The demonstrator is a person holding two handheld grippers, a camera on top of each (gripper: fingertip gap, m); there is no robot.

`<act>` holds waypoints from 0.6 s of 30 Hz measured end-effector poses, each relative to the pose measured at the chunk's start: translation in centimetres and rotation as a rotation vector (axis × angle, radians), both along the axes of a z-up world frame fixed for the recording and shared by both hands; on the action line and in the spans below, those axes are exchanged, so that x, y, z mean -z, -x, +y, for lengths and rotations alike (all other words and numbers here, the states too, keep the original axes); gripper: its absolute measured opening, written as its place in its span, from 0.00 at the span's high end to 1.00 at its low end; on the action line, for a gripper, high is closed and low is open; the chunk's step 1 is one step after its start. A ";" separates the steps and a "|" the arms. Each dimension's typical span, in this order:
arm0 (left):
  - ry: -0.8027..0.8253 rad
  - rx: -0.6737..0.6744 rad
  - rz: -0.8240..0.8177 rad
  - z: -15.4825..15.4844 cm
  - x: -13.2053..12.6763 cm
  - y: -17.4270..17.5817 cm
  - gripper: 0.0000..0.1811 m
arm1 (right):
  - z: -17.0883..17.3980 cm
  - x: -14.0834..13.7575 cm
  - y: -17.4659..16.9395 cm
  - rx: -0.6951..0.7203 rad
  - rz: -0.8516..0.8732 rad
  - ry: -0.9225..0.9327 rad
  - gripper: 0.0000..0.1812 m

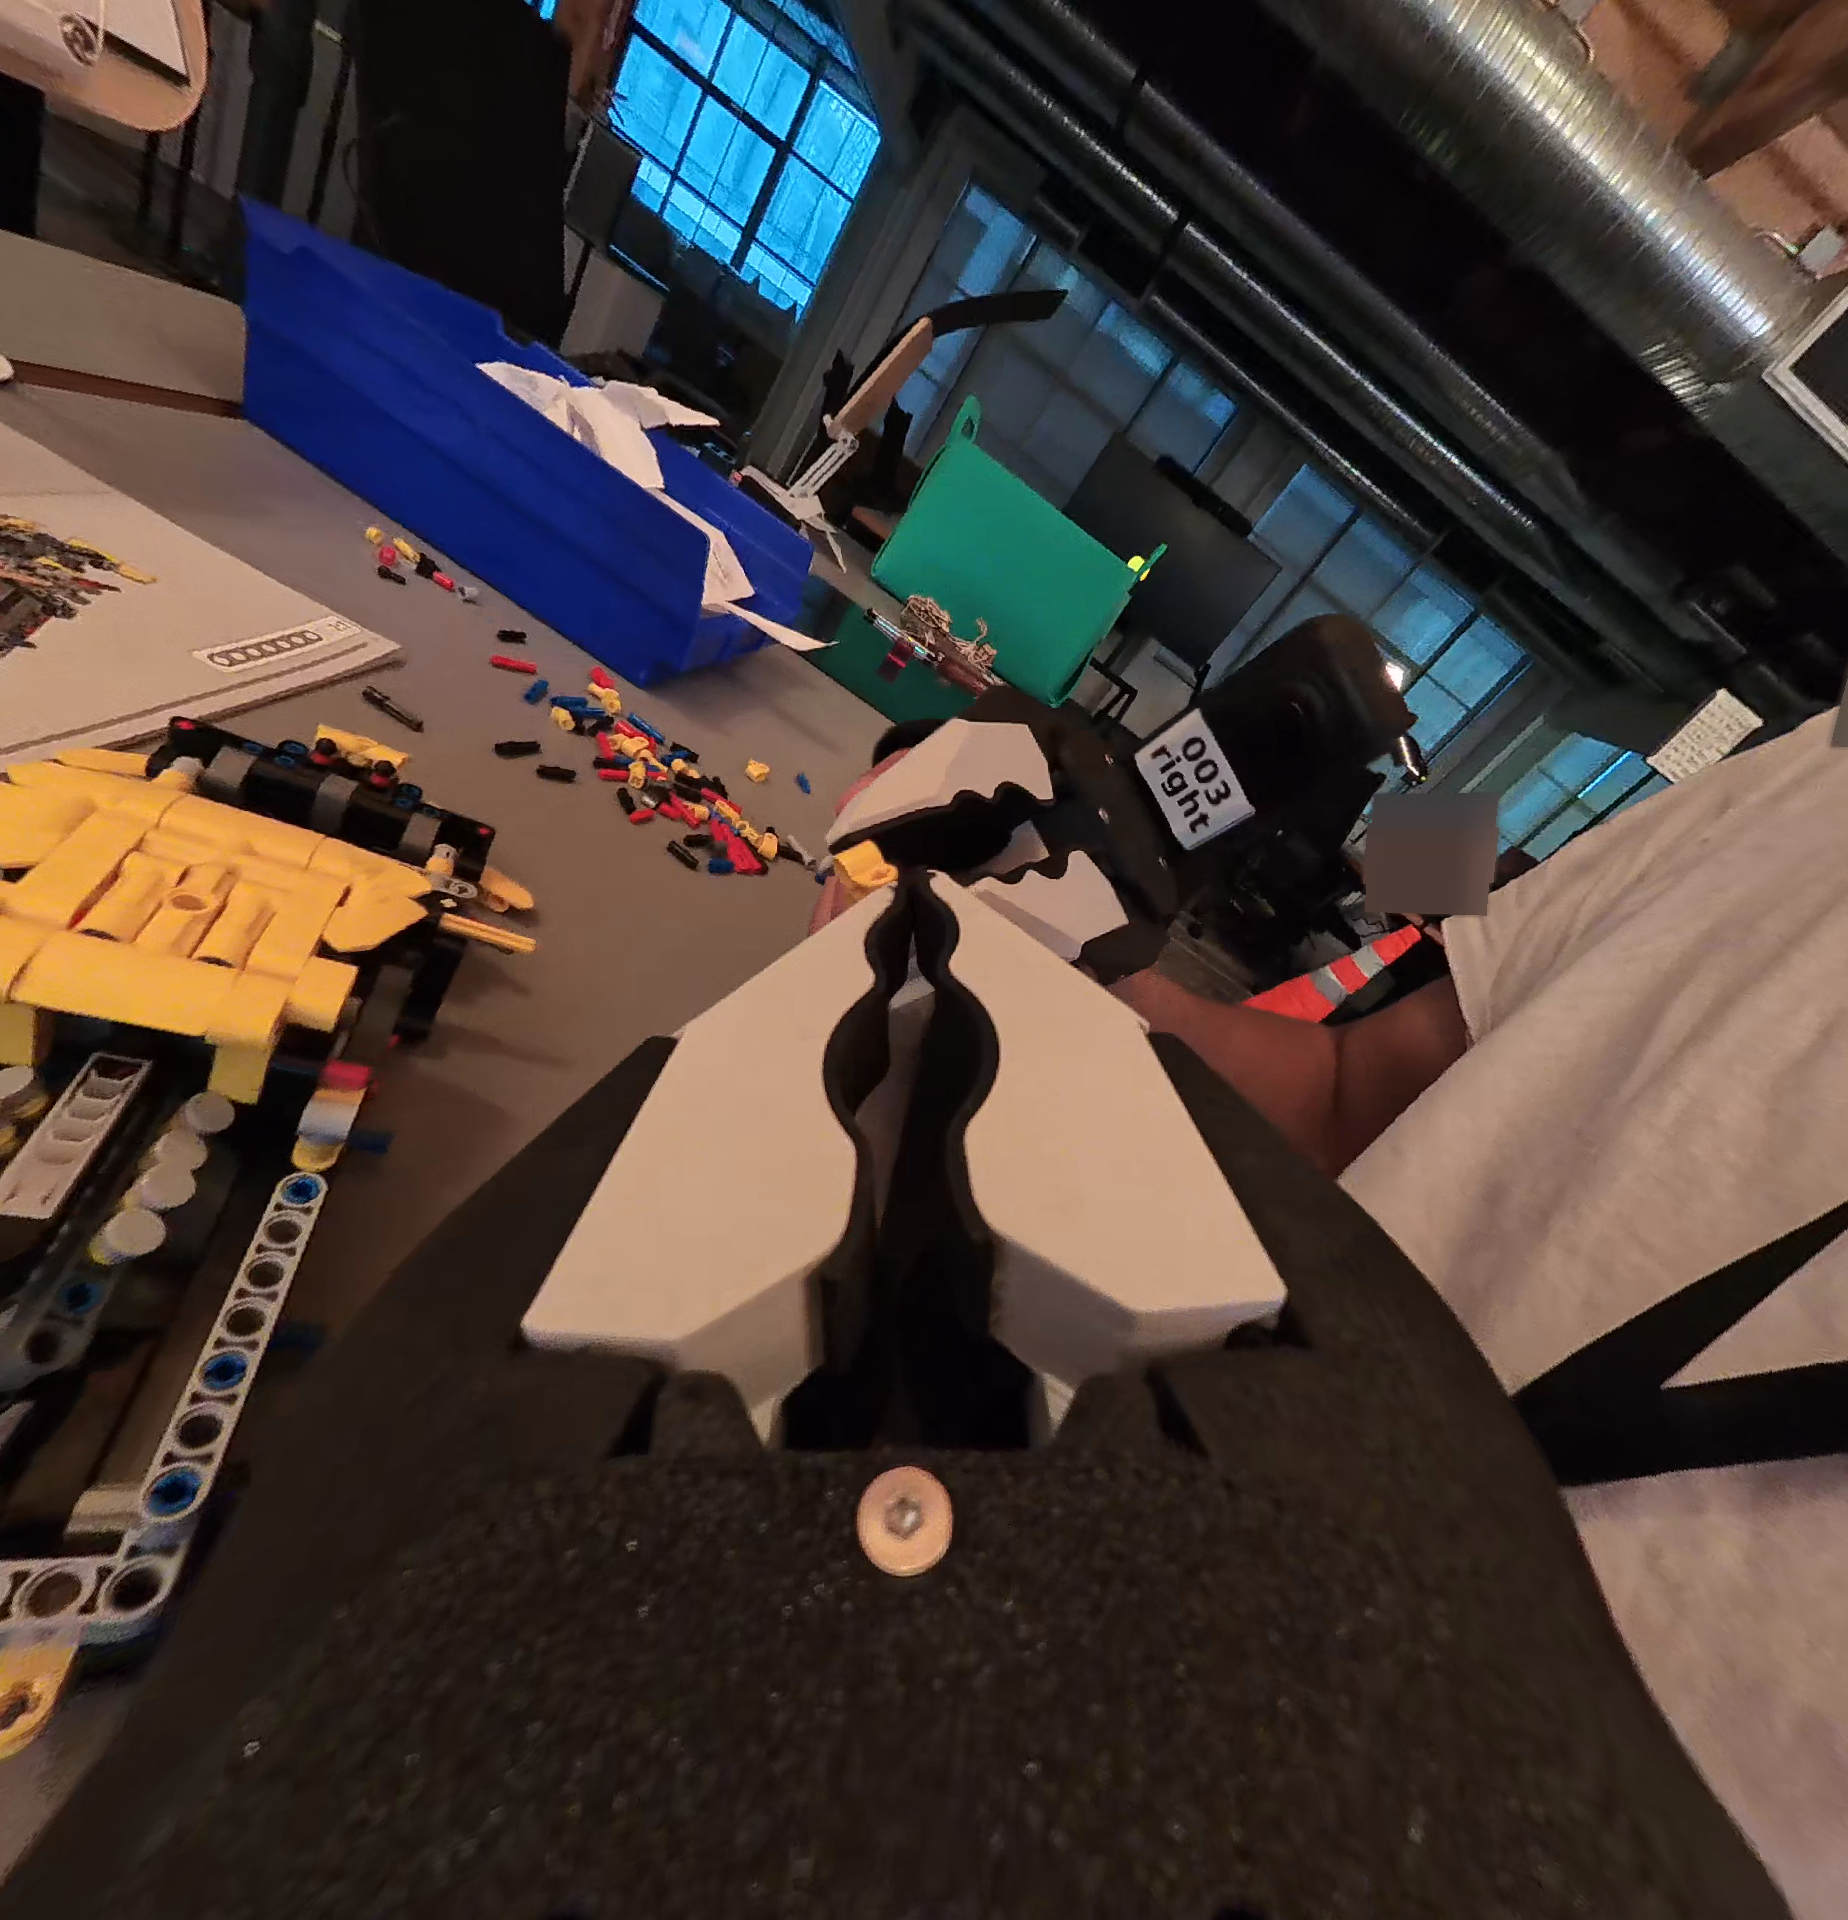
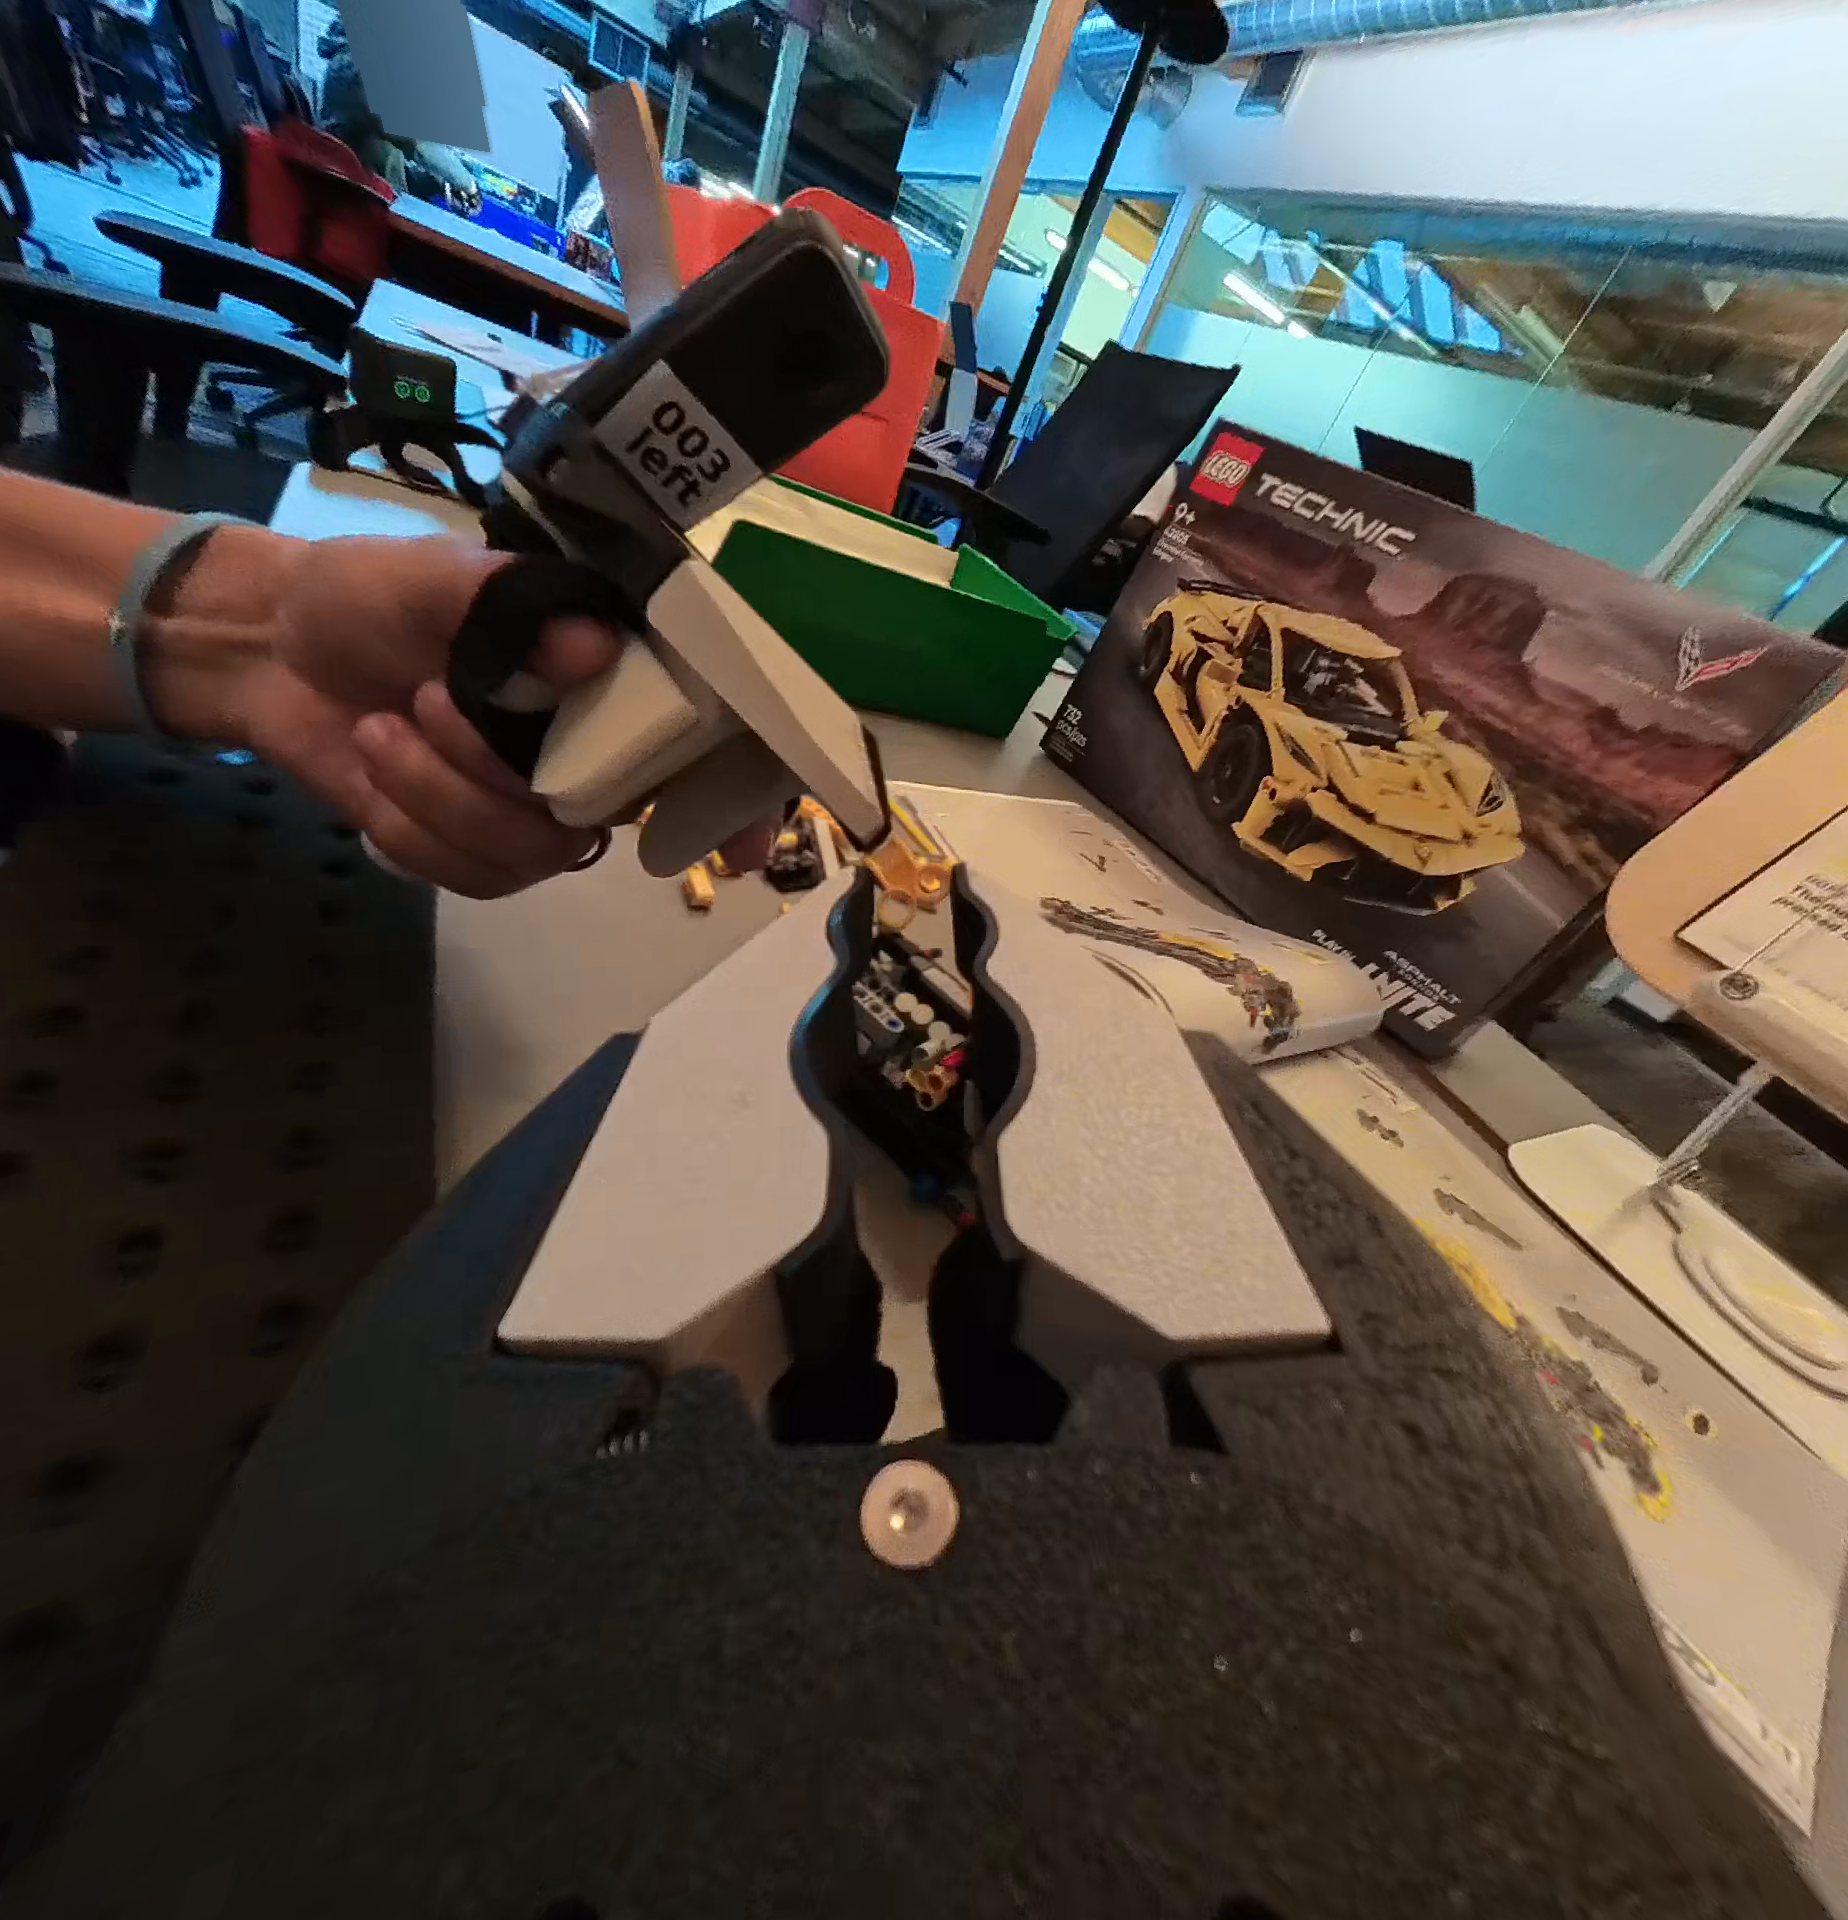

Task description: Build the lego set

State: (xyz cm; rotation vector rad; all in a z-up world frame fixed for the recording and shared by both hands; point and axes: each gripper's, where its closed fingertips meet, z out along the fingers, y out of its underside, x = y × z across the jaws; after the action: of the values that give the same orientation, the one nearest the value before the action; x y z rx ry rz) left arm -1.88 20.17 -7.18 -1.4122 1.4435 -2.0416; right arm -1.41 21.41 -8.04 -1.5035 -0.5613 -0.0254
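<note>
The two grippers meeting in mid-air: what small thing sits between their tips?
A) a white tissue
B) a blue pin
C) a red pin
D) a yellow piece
D: a small yellow piece sits where the left gripper meets the right gripper, both closed on it.

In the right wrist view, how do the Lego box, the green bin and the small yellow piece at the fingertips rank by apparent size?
1. Lego box, the largest as it looks.
2. Green bin, clearly smaller, though it stands farther back, so its true size is unsure.
3. Small yellow piece, by far the smallest.
</note>
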 end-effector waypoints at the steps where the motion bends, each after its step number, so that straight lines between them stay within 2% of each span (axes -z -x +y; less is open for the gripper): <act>1: 0.002 -0.007 0.003 0.1 0.0 -0.1 1.00 | 0.0 0.0 -0.1 0.002 -0.001 0.000 0.93; 4: 0.011 -0.001 0.032 0.3 0.1 0.0 1.00 | 0.1 0.0 -0.6 0.031 -0.049 -0.014 0.93; 6: 0.037 0.007 0.069 0.7 0.3 0.1 0.99 | 0.3 0.5 -0.8 0.067 -0.159 -0.026 0.92; 8: 0.020 -0.014 0.105 1.5 0.9 -0.1 0.91 | 0.4 0.9 -0.8 0.101 -0.277 -0.055 0.93; 10: -0.042 -0.018 0.153 1.7 1.8 -0.4 0.87 | 0.6 1.6 -0.5 0.117 -0.385 -0.055 0.92; 12: -0.089 0.014 0.190 1.2 2.6 -0.4 0.87 | 0.8 2.1 -0.4 0.138 -0.452 -0.058 0.92; 15: -0.137 0.034 0.226 0.8 3.5 -0.5 0.96 | 0.8 2.5 -0.1 0.131 -0.492 -0.054 0.93; 18: -0.137 0.031 0.232 0.8 3.6 -0.7 0.96 | 0.8 2.6 -0.2 0.130 -0.487 -0.047 0.93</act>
State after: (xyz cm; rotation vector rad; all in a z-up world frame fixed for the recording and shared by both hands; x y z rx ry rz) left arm -1.20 21.01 -10.83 -1.6203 1.6707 -1.8044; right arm -1.20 22.25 -10.64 -1.4891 -0.8422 -0.5130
